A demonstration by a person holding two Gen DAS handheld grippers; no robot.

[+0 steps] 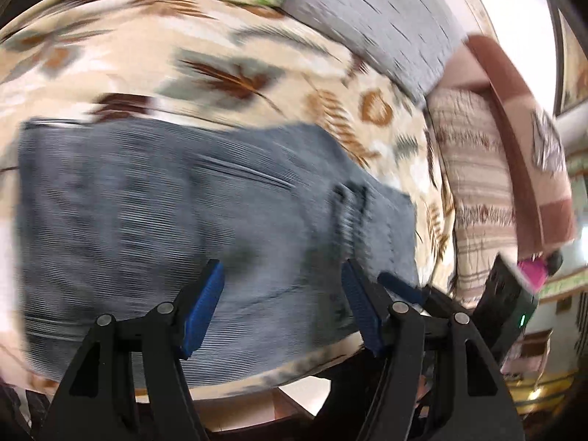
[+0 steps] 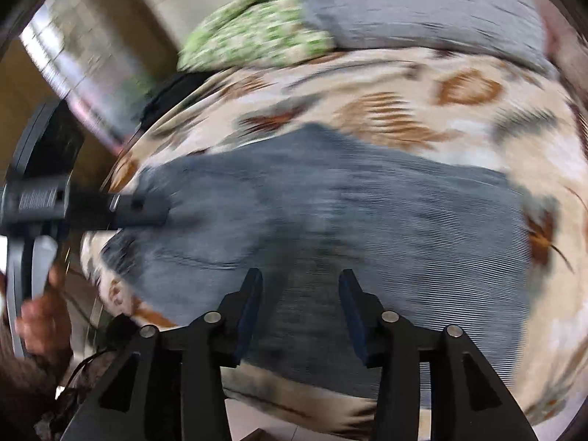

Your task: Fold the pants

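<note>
Blue-padded left tongs (image 1: 283,286) and right tongs (image 2: 299,294) both hang released over the grey pants (image 1: 176,202), gripping nothing. I see the pants lying folded on the leaf-print bedspread (image 1: 257,55), close to the bed's near edge. Grabbing only one layer would pull the fold apart, I judge.

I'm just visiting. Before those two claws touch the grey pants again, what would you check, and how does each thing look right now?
1. Left gripper open, nothing in it: ok.
2. Right gripper open, nothing in it: ok.
3. Pants lie flat on the leaf-print bedspread: ok.
4. Fold edges aligned: cannot tell, pictures are blurred.
5. Green pillow and grey pillow clear of the pants: ok.
</note>
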